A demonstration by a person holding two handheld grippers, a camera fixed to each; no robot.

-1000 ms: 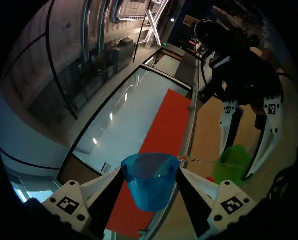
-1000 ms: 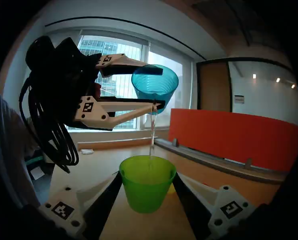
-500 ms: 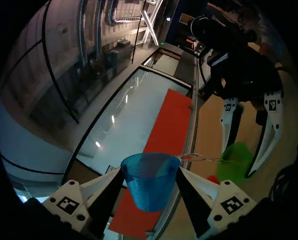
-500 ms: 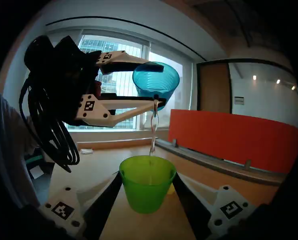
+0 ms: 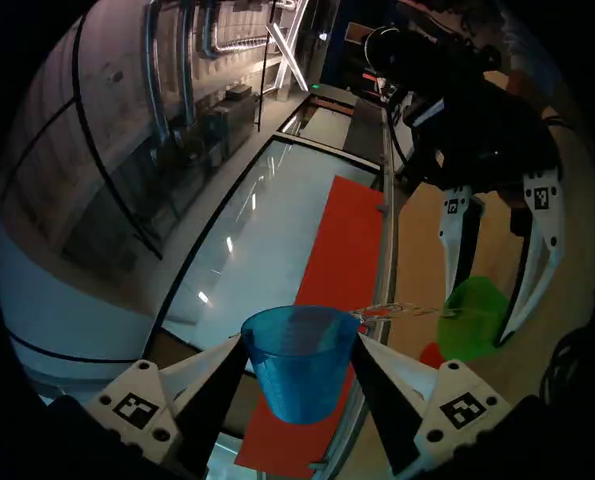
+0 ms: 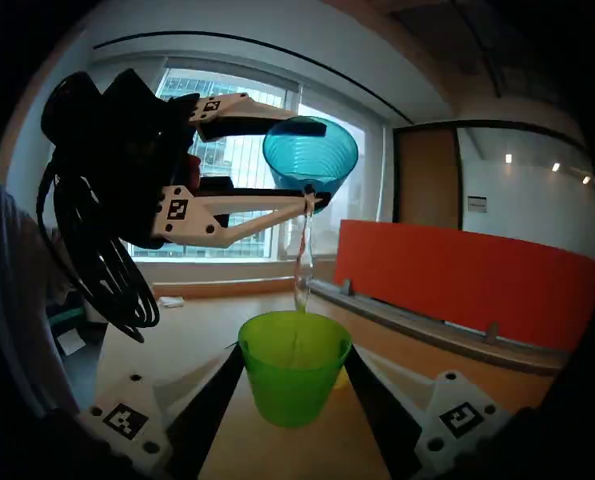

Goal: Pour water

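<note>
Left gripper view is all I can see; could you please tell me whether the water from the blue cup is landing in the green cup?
Observer: Yes. In the right gripper view the stream drops from the lip of the blue cup straight into the open mouth of the green cup.
Operator: Thank you. Is the green cup level?
Observer: It stands upright, with the fingers of the right gripper against both its sides.
Operator: And how far is the blue cup tipped?
Observer: It lies nearly on its side in the left gripper, with its mouth facing that camera.
</note>
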